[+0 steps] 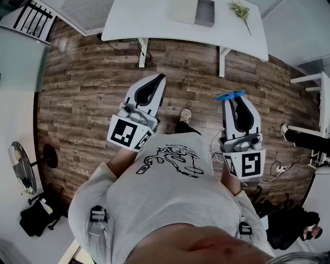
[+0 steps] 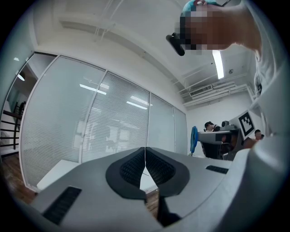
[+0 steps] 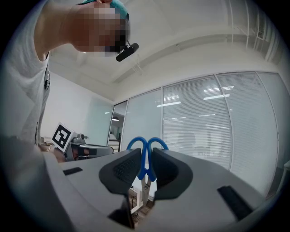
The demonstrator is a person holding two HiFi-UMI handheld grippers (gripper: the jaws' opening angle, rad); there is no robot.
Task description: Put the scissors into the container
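Note:
In the head view my right gripper [image 1: 234,101] points level out over the wood floor, shut on the blue-handled scissors [image 1: 230,95], whose handles stick out past its tips. The right gripper view shows the two blue loops of the scissors [image 3: 144,158] above the pads, the metal part hanging between the jaws of my right gripper [image 3: 145,154]. My left gripper [image 1: 161,78] is held out beside it, shut with nothing in it; in its own view the pads of the left gripper [image 2: 145,164] meet. A grey box-like container [image 1: 204,11] sits on the white table ahead.
The white table [image 1: 154,23] stands across the far side, its legs on the wood floor, with a plant sprig [image 1: 241,11] on it. One of the person's shoes [image 1: 185,115] shows between the grippers. Cables [image 1: 215,144] lie at the right; a fan [image 1: 20,167] and black bag [image 1: 36,219] at the left.

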